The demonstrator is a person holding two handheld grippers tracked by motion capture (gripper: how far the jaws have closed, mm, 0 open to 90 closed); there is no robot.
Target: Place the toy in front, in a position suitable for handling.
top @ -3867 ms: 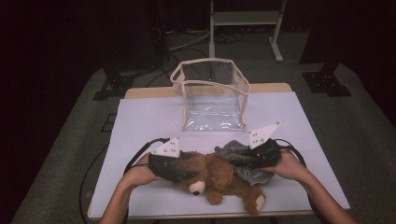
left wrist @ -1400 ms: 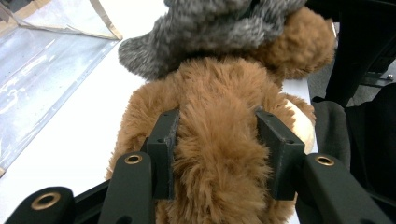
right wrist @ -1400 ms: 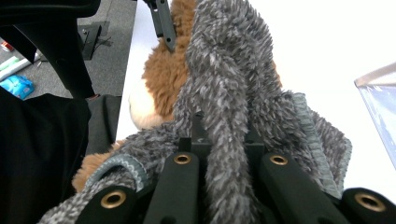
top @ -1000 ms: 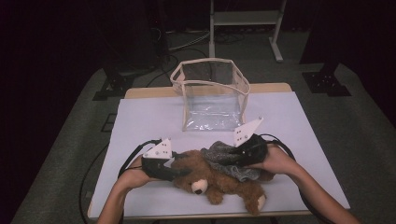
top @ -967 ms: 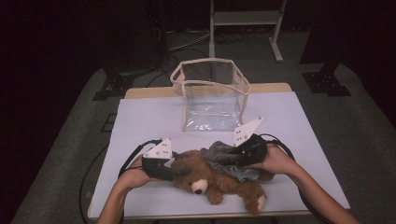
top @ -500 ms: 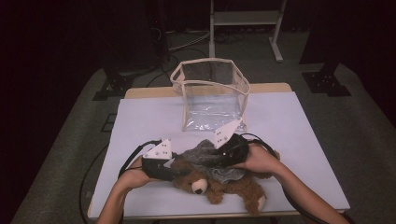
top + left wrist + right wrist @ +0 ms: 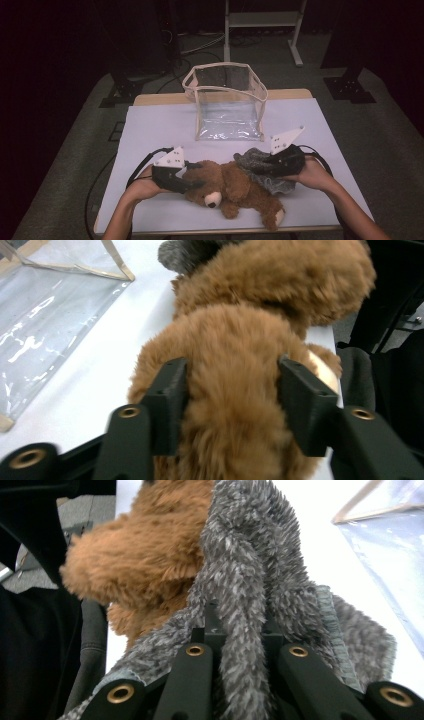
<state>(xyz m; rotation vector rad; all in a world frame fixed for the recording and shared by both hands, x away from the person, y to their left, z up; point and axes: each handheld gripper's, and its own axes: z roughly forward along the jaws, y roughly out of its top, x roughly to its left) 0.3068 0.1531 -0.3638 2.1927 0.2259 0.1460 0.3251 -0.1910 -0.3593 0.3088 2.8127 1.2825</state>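
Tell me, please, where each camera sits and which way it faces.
High view: above the person's side, looking forward and down on the table; forearms, hands, both tongs.
Left gripper view: on the left tongs, jaws straddling the teddy bear.
Right gripper view: on the right tongs, pinching the grey cloth.
All share the bear.

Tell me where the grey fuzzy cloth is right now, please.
In the high view the grey fuzzy cloth lies at the table's near right, against the brown teddy bear, pinched by the right tongs, in front of the clear bag.
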